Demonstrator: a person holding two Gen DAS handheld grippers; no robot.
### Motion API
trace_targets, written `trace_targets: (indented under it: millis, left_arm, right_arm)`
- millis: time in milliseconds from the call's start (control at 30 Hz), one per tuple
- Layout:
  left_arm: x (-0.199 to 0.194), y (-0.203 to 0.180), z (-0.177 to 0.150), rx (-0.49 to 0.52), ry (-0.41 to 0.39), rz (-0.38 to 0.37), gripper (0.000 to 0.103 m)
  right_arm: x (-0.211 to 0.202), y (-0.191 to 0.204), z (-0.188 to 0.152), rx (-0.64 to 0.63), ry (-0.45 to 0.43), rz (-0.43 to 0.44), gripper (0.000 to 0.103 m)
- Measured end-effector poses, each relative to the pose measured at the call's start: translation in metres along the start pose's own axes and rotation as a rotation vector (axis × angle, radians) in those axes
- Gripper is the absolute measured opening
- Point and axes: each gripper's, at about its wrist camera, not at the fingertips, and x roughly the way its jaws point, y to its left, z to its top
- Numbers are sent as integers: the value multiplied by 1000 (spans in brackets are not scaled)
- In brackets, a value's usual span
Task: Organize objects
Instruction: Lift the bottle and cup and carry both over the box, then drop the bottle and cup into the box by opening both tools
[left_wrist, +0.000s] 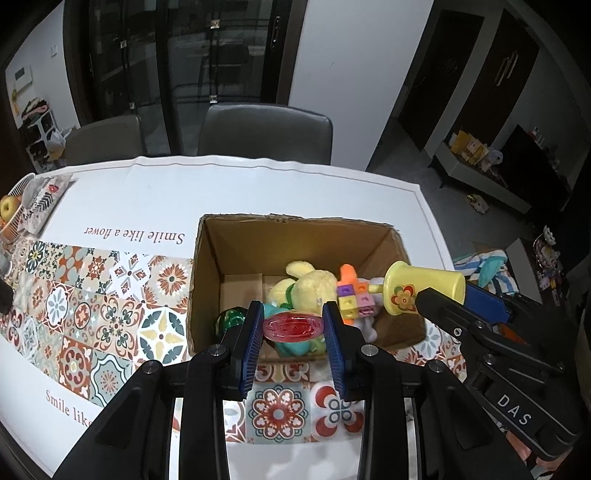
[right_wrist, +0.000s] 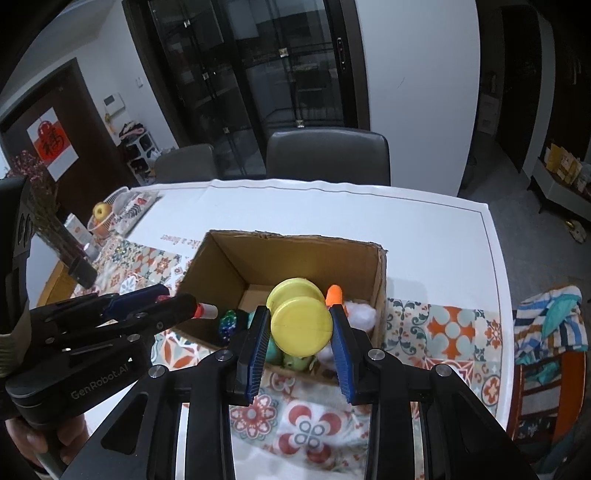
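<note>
An open cardboard box (left_wrist: 207, 280) (right_wrist: 373, 273) stands on the table, holding a yellow plush toy (left_wrist: 314, 286), linked colour cubes (left_wrist: 354, 299), an orange piece (left_wrist: 349, 275) (right_wrist: 334, 293) and a green ball (left_wrist: 231, 319) (right_wrist: 229, 321). My left gripper (left_wrist: 293, 326) (right_wrist: 192, 308) is shut on a red oval toy (left_wrist: 293, 326) over the box's near edge. My right gripper (right_wrist: 301, 323) (left_wrist: 443, 295) is shut on a yellow cup-shaped toy (right_wrist: 301, 325) (left_wrist: 424, 291) with a flower print, held above the box's right side.
A patterned tile mat (left_wrist: 92, 306) (right_wrist: 454, 328) lies under the box on the white tablecloth (left_wrist: 258, 184). A fruit basket with an apple (left_wrist: 9, 210) (right_wrist: 101, 216) sits far left. Two grey chairs (left_wrist: 266, 129) stand behind the table. A striped cloth (right_wrist: 550, 325) lies right.
</note>
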Motion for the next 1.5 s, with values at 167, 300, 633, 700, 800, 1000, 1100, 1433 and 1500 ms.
trace_targets:
  millis: [167, 300, 633, 700, 800, 1000, 1100, 1433, 1500]
  left_arm:
    - [22, 4, 10, 1, 35, 21, 33]
    - [42, 6, 14, 2, 73, 34, 33]
    - [78, 8, 9, 11, 165, 51, 33]
    - [83, 9, 8, 8, 180, 53, 33]
    - [88, 10, 6, 7, 195, 58, 33]
    - [88, 8, 5, 17, 204, 63, 41]
    - [82, 9, 5, 18, 184, 74, 47]
    - [37, 9, -4, 16, 87, 137, 68]
    - [28, 10, -6, 11, 71, 143, 73]
  right_arm:
    - [25, -5, 7, -54, 9, -5, 33]
    - [45, -11, 10, -59, 38, -20, 33]
    - [76, -18, 5, -95, 96, -51, 33]
    - [79, -19, 4, -105, 99, -58, 33]
    - [81, -19, 5, -129, 97, -61, 33]
    - [81, -18, 5, -149, 107, -70, 44]
    - [76, -19, 3, -151, 95, -74, 48]
    - [38, -25, -5, -114, 42, -124, 57]
    - [28, -26, -9, -107, 24, -127, 60]
